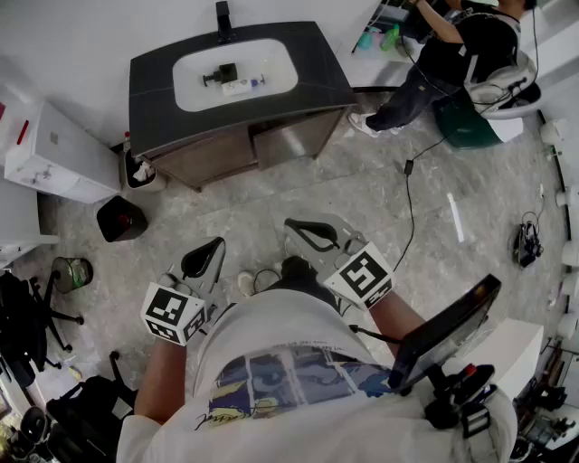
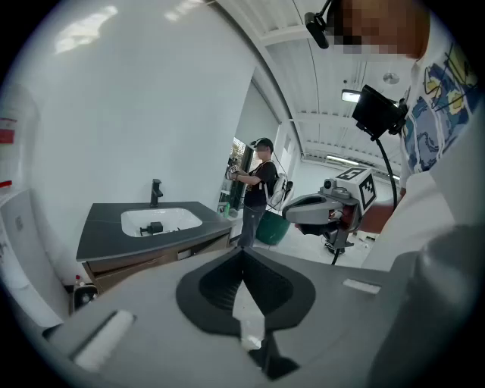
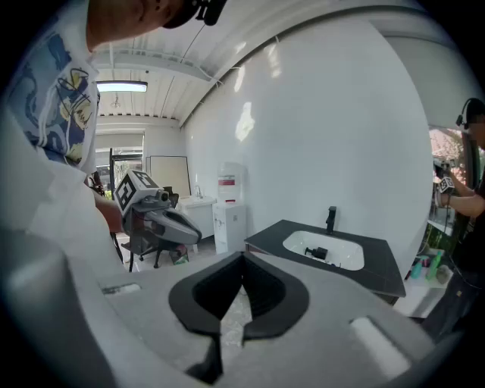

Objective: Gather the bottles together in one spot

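Approach step, by the look of it: left claw [image 2: 242,256] and right claw [image 3: 242,258] both clenched on nothing, held well apart from the dark vanity surface [image 1: 154,81]. Needs stepping closer next, then opening a claw over the basin [image 1: 271,54]. Small white bottle [image 1: 237,87] inside that basin, seemingly lying flat, long axis across it, bluish end rightward in the head view.

Left gripper [image 1: 201,260] and right gripper [image 1: 312,233] side by side above the floor [image 1: 362,181], well before a vanity counter [image 1: 154,99]. Sink [image 1: 194,80] set in the counter, faucet [image 1: 223,18] behind it. Bin [image 1: 120,219] at front left, second person [image 1: 461,54] to the right.
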### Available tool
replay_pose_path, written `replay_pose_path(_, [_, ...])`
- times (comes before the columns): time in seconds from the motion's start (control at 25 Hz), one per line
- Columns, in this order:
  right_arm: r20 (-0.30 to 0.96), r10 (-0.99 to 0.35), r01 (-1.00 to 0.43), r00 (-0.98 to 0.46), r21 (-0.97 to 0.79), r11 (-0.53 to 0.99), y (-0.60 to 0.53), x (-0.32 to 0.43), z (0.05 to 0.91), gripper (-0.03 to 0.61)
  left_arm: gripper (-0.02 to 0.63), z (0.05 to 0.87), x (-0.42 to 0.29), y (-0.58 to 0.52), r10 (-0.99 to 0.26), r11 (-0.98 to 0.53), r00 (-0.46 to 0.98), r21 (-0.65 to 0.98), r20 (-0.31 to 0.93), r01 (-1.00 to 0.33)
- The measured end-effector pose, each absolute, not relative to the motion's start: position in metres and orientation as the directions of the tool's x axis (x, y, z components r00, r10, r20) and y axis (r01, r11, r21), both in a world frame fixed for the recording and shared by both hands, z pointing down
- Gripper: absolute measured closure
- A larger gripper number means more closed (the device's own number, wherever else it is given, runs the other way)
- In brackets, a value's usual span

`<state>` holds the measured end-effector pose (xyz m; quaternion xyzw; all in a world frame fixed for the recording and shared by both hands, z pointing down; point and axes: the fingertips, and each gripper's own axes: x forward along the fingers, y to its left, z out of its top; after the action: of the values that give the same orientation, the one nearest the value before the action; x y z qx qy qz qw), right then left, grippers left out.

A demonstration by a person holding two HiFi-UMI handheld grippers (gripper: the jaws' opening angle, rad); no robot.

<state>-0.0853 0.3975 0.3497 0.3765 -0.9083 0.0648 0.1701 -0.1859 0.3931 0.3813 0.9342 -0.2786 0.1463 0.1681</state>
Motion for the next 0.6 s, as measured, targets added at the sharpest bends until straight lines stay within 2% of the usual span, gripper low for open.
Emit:
replay_pose_path(0.24, [0.369,-0.661,-0.712,-0.654,-0.005,0.702,0.367,-0.049,0.352,0.577,0.612,0.377,-0.146,0.362,-0.458,-0.794,0.814,0.248,0.357,-0.555])
replay_pose_path(0.6, [0.383,-0.59,-0.643,-0.711,-0.012,0.766,0.306,0.018,0.353,0.577,0.612,0.368,-0.07,0.303,-0.506,-0.755,0.781,0.251,0.365,-0.606])
